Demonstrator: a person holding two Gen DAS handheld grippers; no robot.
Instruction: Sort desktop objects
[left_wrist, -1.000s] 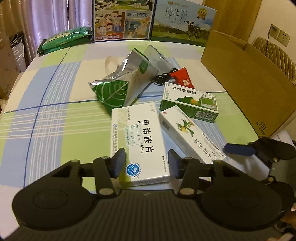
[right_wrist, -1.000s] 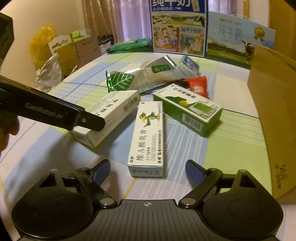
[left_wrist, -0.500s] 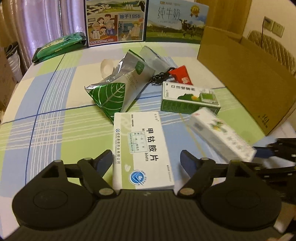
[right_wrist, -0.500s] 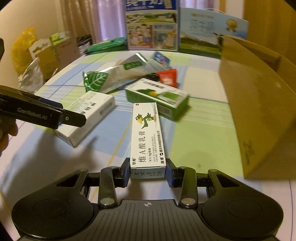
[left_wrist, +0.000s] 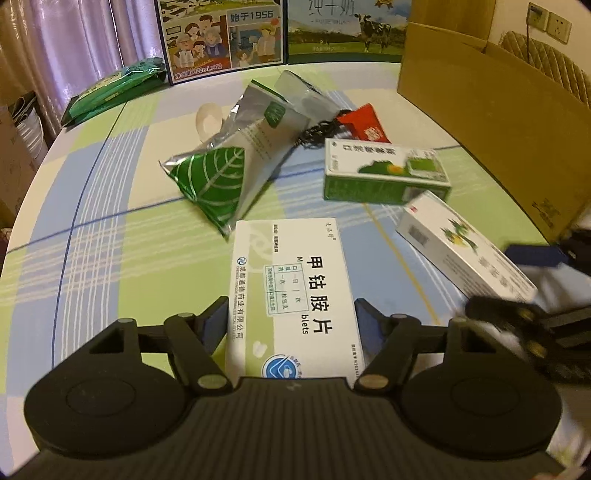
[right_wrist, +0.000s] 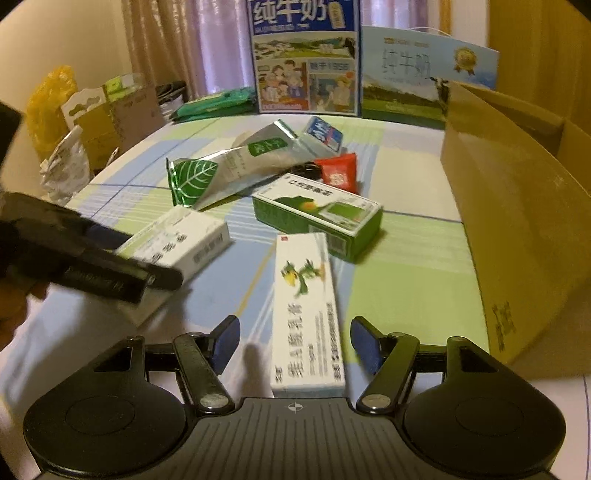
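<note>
Two grippers over a checked tablecloth (left_wrist: 110, 206), curtains (left_wrist: 74, 44) behind.
I see left gripper (left_wrist: 291, 325) straddling the white box (left_wrist: 295, 291) and right gripper (right_wrist: 295, 341) around the ointment box (right_wrist: 306, 314), both spread wide.

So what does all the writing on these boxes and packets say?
"甲钴胺片", "成都通德药业有限公司": flat white box.
"维A酸乳膏": long white box.
"纯牛奶", "始于1956": blue carton.
"纯牛奶": pale carton.
Green box, red packet, silver pouch, cardboard box: print blurred, unreadable.
</note>
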